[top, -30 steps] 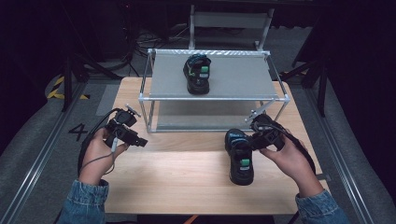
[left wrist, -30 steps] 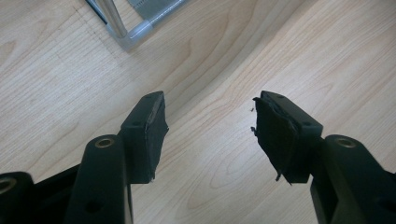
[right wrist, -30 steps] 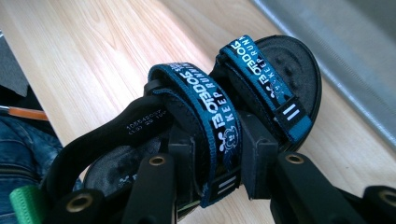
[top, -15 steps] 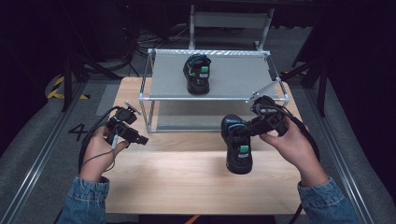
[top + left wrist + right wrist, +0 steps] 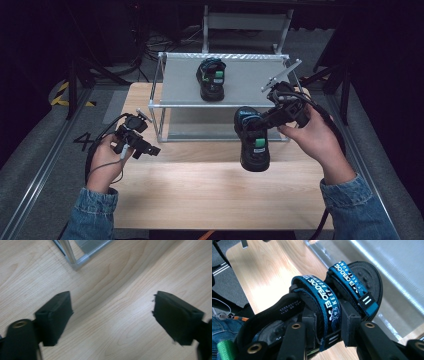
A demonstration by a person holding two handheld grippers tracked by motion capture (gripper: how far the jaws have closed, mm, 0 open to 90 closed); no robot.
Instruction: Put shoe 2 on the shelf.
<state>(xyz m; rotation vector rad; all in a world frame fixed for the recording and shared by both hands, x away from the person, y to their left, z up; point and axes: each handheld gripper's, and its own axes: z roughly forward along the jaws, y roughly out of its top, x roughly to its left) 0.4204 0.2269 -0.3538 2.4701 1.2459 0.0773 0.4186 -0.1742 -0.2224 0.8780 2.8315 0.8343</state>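
Nearest the viewer, two forearms in denim sleeves reach over a pale wooden desk. The left gripper hovers low over the desk near the front left leg of a metal shelf rack; its jaws have just been opening, now stand wide apart, and have nothing between them.

Further in, the right gripper holds a black sandal in the air above the desk, just in front of the rack. Its jaws are closed on the sandal's blue strap (white lettering runs along it), and the sole hangs down below the grip.

Beyond, a matching sandal rests on the rack's grey top shelf.

The step in hand looks like setting the held sandal beside its mate. To do it well, lift the dangling sole clear of the front rail, level it over the open shelf space right of the first sandal, then release.
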